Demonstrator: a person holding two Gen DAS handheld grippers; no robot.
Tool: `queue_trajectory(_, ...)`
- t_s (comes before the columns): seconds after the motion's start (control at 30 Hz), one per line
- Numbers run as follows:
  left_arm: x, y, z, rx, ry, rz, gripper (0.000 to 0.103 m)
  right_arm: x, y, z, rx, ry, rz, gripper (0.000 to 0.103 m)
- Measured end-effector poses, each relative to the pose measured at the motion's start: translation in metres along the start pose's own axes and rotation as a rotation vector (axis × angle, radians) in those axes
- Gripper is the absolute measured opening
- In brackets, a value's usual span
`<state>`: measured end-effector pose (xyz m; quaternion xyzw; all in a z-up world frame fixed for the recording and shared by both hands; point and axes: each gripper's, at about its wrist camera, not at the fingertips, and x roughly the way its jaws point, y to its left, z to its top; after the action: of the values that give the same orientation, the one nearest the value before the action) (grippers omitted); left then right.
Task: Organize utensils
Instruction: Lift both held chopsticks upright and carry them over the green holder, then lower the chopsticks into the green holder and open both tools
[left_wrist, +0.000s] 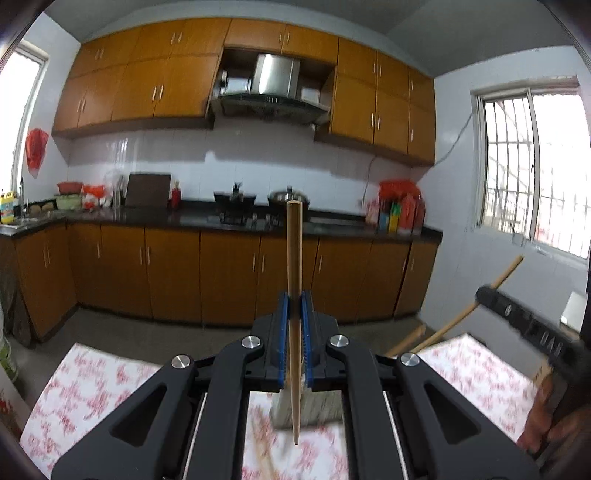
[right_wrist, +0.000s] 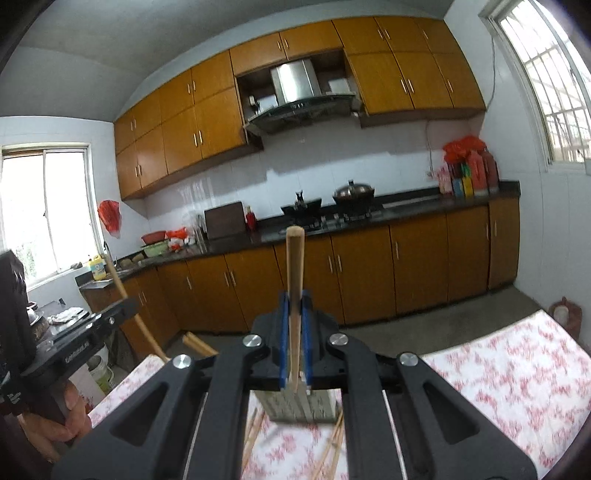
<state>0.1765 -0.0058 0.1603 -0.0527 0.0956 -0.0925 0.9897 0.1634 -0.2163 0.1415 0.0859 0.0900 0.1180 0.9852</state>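
Wooden chopsticks were the things in hand. The left gripper (left_wrist: 294, 306) was clamped on one long tan wooden chopstick (left_wrist: 294, 258), which stood almost upright between the blue pads, its blunt end at 12 o'clock and its tip toward 6 o'clock. The right gripper (right_wrist: 294, 306) was closed in the same way on a second tan wooden chopstick (right_wrist: 294, 266), also near upright.

Below both grippers, at about 6 o'clock, a pale grey slatted utensil holder (right_wrist: 299, 406) stood on the tabletop (right_wrist: 498, 376) under its white cloth with red flowers. Whether anything was already inside it could not be told, since the black gripper bodies hid most of it.

Several loose wooden chopsticks (right_wrist: 332, 446) lay flat on the cloth just beside the holder, at 5 and 7 o'clock from it in the right wrist view.

By my judgement the job was at an early or middle stage: two sticks lifted but not yet placed, and the loose ones yet to be gathered.
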Motion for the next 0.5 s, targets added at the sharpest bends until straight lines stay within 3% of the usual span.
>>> queue_trajectory(0.2, 0.033, -0.013, 0.022, -0.024, -0.097, 0.045, 0.008, 0.033, 0.001, 0.009, -0.023, -0.013, -0.025, 0.008)
queue_trajectory(0.5, 0.076, -0.006, -0.008, -0.073, -0.077, 0.090, 0.008, 0.086, -0.009, -0.013, 0.003, 0.094, -0.037, 0.008)
